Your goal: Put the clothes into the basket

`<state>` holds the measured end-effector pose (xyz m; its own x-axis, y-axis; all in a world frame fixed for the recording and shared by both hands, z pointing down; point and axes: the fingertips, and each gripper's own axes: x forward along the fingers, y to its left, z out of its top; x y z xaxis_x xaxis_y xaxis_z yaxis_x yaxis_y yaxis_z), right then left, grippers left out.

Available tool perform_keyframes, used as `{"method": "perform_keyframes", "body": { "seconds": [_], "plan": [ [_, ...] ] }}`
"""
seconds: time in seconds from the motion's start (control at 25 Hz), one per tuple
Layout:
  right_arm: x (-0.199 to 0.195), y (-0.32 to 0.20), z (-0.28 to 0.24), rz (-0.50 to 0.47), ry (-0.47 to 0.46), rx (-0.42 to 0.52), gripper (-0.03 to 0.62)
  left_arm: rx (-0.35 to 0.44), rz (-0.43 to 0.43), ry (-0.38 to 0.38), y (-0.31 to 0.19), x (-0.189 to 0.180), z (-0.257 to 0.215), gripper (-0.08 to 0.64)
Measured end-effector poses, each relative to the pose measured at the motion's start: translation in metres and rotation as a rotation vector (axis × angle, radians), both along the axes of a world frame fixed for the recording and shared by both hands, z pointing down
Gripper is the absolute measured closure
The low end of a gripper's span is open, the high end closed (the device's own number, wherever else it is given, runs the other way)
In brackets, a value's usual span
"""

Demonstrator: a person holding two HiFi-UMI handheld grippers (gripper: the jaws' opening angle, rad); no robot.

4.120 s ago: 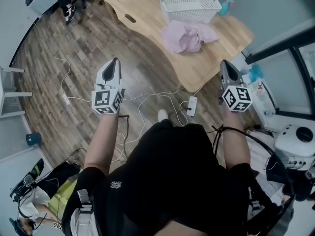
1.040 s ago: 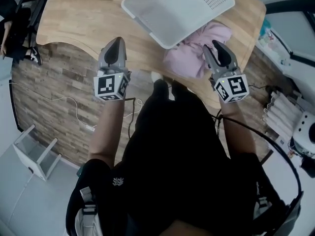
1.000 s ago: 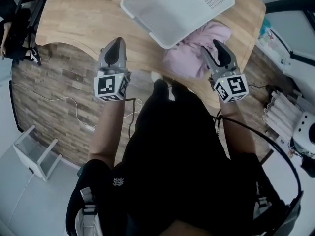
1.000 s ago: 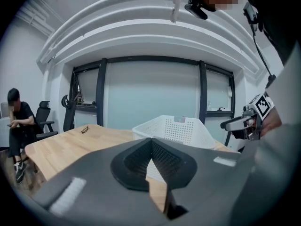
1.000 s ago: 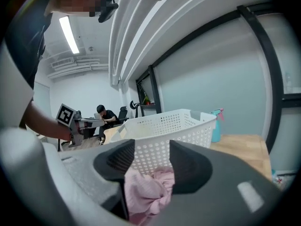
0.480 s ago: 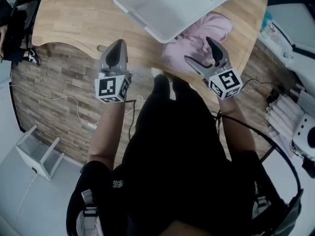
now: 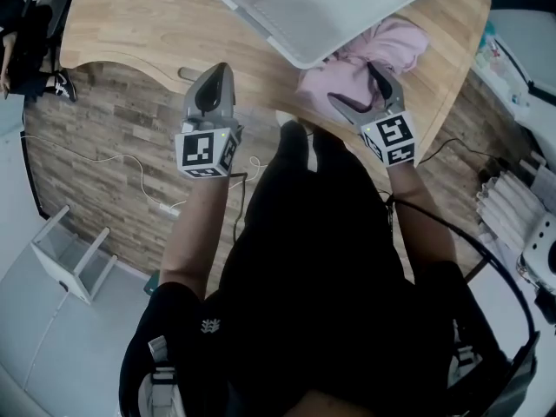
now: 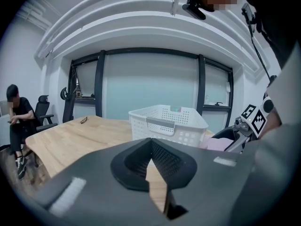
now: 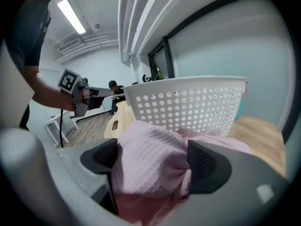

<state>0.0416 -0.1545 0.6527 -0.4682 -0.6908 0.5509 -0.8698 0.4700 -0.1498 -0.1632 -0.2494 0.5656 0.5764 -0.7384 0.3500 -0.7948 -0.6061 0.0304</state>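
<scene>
My right tool [image 7: 354,85] is over the near edge of the light wooden tabletop [image 7: 130,16], with its jaws spread wide and opening. Between them bulges the crumpled pink waffle-knit garment [image 9: 150,149]. The cloth fills the gap from one dark pad to the other, but I am not clamping it, and it lies heaped on the tabletop under and ahead of the tool. Just beyond the garment, straight ahead of this tool, stands the white perforated plastic basket [image 9: 188,102]. The near wall of the basket touches the far side of the pink heap. None of the garment is inside the basket.

My left tool [image 8: 151,140] is clenched with nothing in it. Its two tips meet in a point, and only a sliver of tabletop shows through lower down. It hovers at the near edge of the tabletop, well apart from the garment. The basket sits ahead of it and to its right, and bare wood stretches ahead and to its left. From this tool, my right tool and the pink cloth show off to the right, just past the basket's corner. Below both tools, nearer to me, is the wood-plank floor [image 7: 87,172].
</scene>
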Motion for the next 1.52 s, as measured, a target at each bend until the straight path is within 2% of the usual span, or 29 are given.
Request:
{"method": "perform_keyframes", "body": {
  "seconds": [0.2,0.28,0.4,0.52,1.16,1.52],
  "plan": [
    [0.002,-0.003,0.007,-0.022,0.078,-0.008,0.161,0.003,-0.006,-0.027,0.001,-0.008,0.0,0.554],
    [0.006,-0.004,0.008,-0.007,0.08,-0.019,0.223,0.006,-0.013,-0.032,0.001,-0.012,-0.001,0.554],
    [0.017,-0.007,0.007,0.062,0.015,-0.056,0.39,0.016,-0.013,-0.034,-0.002,-0.013,-0.006,0.552],
    [0.026,-0.011,0.001,0.114,-0.048,-0.083,0.445,0.033,-0.013,-0.03,-0.007,-0.014,-0.015,0.554],
    [0.066,0.006,-0.066,0.22,-0.09,-0.015,0.468,0.137,-0.017,0.017,-0.01,-0.013,-0.079,0.554],
    [0.099,0.005,-0.12,0.271,-0.053,0.063,0.469,0.205,-0.002,0.053,-0.021,0.004,-0.121,0.554]
  ]
}}
